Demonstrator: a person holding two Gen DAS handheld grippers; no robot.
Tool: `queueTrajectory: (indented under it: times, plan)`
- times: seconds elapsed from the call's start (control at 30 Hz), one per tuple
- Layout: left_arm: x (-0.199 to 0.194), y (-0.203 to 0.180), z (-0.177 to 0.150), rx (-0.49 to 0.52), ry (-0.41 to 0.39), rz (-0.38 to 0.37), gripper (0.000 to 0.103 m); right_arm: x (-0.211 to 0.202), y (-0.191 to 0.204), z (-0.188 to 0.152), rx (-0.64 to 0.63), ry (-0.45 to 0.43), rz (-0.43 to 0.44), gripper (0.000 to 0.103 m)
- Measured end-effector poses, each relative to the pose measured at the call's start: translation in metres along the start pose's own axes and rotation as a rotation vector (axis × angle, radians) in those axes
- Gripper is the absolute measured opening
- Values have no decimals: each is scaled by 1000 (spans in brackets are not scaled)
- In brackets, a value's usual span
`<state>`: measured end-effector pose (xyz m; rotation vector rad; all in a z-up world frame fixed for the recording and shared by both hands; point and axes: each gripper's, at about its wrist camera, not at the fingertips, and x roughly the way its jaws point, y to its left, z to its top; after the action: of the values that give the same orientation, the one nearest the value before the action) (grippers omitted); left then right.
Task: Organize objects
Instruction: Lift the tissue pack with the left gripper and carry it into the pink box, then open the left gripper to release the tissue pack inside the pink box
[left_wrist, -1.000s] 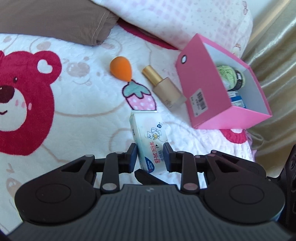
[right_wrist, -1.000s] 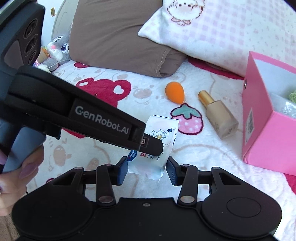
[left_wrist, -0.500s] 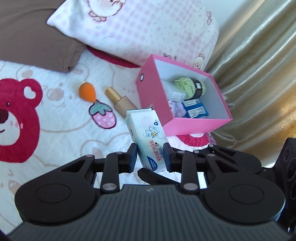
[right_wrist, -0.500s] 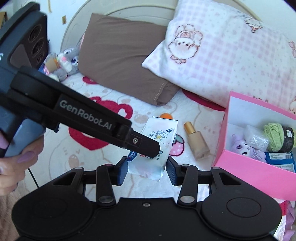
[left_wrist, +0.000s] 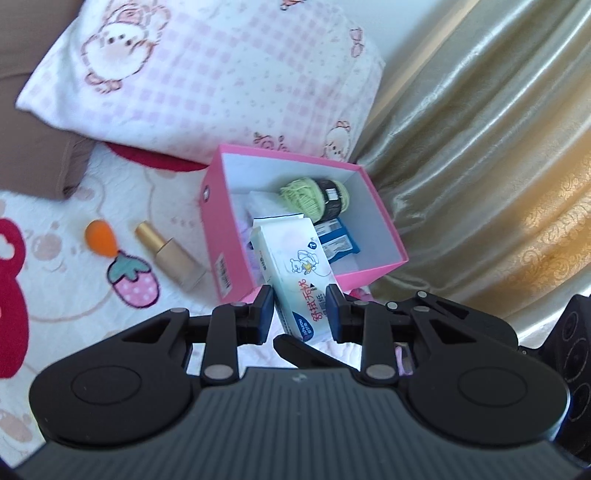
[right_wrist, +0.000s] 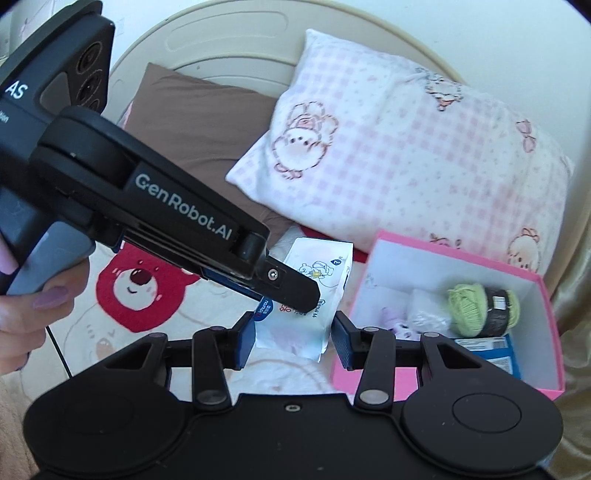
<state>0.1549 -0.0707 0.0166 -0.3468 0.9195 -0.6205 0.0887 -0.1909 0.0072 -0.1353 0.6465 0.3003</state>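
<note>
My left gripper (left_wrist: 300, 314) is shut on a white tissue pack (left_wrist: 291, 269) with a blue end, held in the air just in front of the open pink box (left_wrist: 218, 236). The box holds a green yarn ball (left_wrist: 314, 195), a blue packet (left_wrist: 338, 240) and other small items. My right gripper (right_wrist: 293, 338) also stands around the tissue pack (right_wrist: 314, 295), its pads at the pack's sides. The left gripper's body (right_wrist: 147, 206) crosses the right wrist view. The pink box (right_wrist: 369, 373) lies to the right there.
An orange makeup sponge (left_wrist: 100, 236) and a gold-capped foundation bottle (left_wrist: 170, 258) lie on the bear-print blanket (left_wrist: 55, 295) left of the box. A pink checked pillow (left_wrist: 207, 77) and a brown pillow (right_wrist: 199, 129) lie behind. A gold curtain (left_wrist: 480, 166) hangs right.
Both grippers have lifted the tissue pack off the blanket and carried it right, toward the pink box. The box's inside has come into fuller view.
</note>
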Motion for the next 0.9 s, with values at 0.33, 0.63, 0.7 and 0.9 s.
queueTrajectory:
  times: [0.33, 0.63, 0.7, 0.9]
  plan:
    - [67, -47, 43, 35, 60, -23, 28, 6, -68, 5, 48, 38, -94, 49]
    - [151, -49, 70, -43, 165, -42, 28, 46, -137, -6, 140, 160, -101, 49]
    - [169, -43, 73, -73, 192, -45, 28, 58, -151, -8, 171, 204, -80, 49]
    - [213, -21, 67, -141, 237, -92, 28, 93, -175, -25, 226, 251, -104, 48]
